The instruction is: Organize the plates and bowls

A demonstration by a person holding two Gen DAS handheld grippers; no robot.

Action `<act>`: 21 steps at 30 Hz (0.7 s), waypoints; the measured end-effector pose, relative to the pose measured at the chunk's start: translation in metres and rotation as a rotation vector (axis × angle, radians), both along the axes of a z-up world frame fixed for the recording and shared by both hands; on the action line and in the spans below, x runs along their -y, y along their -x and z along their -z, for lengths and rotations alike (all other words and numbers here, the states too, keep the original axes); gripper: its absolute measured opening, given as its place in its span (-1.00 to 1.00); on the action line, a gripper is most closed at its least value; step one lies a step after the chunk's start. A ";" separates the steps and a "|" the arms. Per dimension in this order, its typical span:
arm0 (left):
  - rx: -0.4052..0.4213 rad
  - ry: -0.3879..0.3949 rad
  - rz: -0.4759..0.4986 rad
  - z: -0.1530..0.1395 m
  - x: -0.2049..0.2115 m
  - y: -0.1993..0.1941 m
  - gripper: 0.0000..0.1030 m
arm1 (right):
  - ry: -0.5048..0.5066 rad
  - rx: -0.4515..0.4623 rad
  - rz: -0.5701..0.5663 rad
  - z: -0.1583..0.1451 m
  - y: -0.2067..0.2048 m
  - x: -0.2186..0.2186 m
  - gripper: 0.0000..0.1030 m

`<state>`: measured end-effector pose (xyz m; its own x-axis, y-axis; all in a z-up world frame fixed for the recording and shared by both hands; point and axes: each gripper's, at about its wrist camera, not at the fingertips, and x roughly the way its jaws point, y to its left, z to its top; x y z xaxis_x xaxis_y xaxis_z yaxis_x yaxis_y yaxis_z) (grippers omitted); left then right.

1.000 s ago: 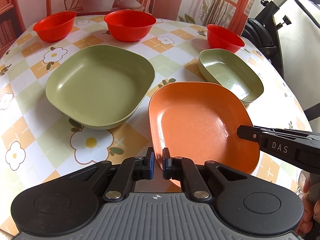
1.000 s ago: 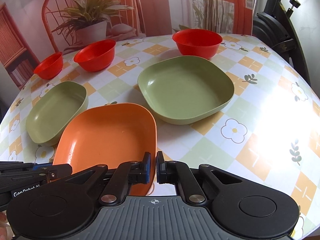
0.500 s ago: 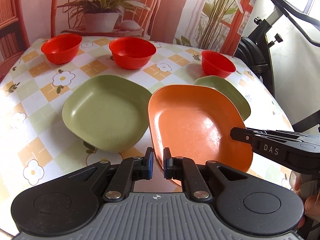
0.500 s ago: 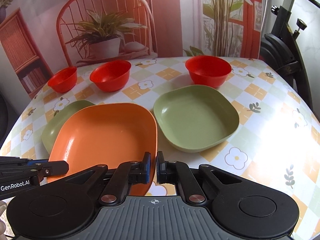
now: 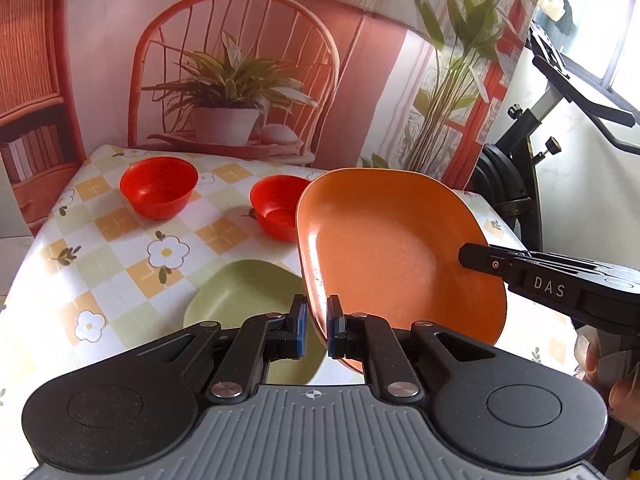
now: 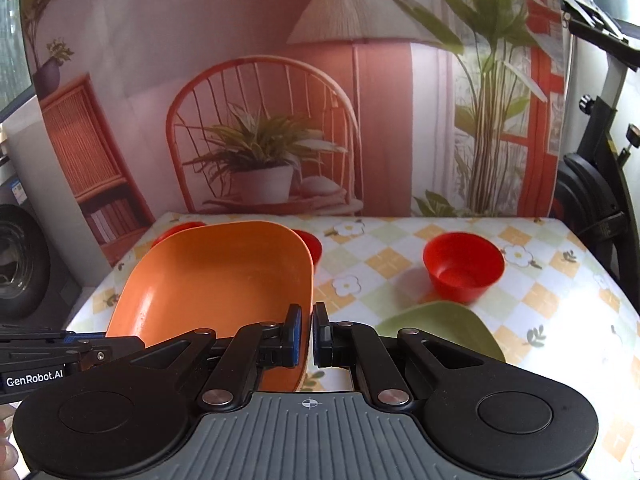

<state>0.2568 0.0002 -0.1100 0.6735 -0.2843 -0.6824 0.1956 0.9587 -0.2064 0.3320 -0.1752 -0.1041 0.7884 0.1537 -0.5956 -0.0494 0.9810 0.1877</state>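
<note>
Together, the left gripper (image 5: 317, 330) and right gripper (image 6: 312, 334) clenched the orange plate (image 5: 392, 256) by opposite rims. It hung tilted above the table (image 5: 100, 248).

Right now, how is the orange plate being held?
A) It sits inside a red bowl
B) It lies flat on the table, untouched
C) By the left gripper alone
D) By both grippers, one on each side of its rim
D: the left gripper and the right gripper each pinch opposite sides of the orange plate, which is tilted up off the table.
</note>
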 end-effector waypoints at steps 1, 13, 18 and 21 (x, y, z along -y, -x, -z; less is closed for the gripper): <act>0.008 0.002 -0.005 -0.006 -0.002 0.000 -0.79 | 0.001 0.013 -0.005 -0.006 -0.001 -0.002 -0.89; 0.128 0.011 -0.054 -0.057 -0.018 -0.006 -0.78 | 0.006 0.145 -0.063 -0.059 -0.027 -0.020 -0.89; 0.144 -0.031 -0.066 -0.060 -0.023 -0.021 -0.78 | 0.005 0.166 -0.087 -0.059 -0.049 -0.030 -0.89; 0.085 -0.015 -0.086 -0.046 -0.031 -0.035 -0.78 | 0.017 0.139 -0.115 -0.047 -0.067 -0.037 -0.89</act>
<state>0.2915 0.0312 -0.0642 0.7507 -0.2132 -0.6253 0.1291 0.9756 -0.1776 0.3986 -0.1380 -0.0572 0.8413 0.2383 -0.4852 -0.1854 0.9703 0.1550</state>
